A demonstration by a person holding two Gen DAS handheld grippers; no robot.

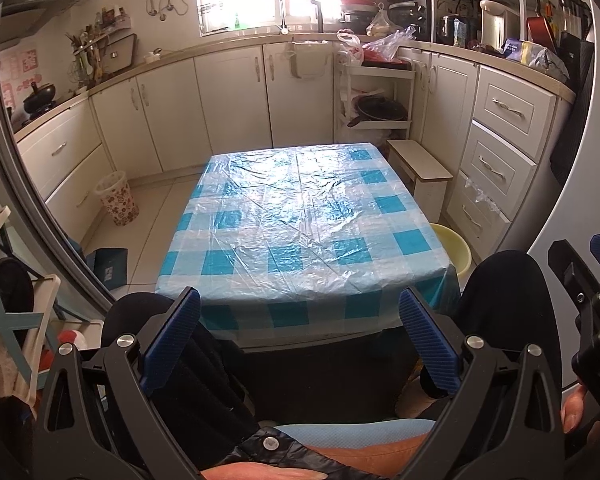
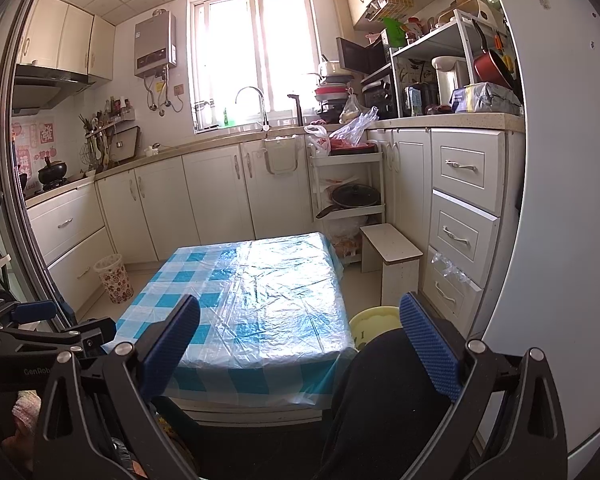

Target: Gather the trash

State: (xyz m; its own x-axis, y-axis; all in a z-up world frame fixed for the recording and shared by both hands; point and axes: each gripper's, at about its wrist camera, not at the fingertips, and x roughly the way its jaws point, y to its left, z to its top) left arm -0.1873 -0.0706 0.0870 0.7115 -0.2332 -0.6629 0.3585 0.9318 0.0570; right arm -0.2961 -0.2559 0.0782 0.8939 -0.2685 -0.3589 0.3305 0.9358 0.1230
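At the far left, the bin (image 1: 116, 199) stands on the floor beside the table (image 1: 300, 220). No trash shows (search first). Left gripper (image 1: 300, 344) and right gripper (image 2: 300, 344) gape wide, holding nothing.

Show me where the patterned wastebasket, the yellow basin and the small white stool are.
patterned wastebasket (image 1: 117, 199), left wrist view, on its flowered side wall.
yellow basin (image 1: 456, 249), left wrist view, on its inner wall beside the table.
small white stool (image 2: 392, 243), right wrist view, on its top.
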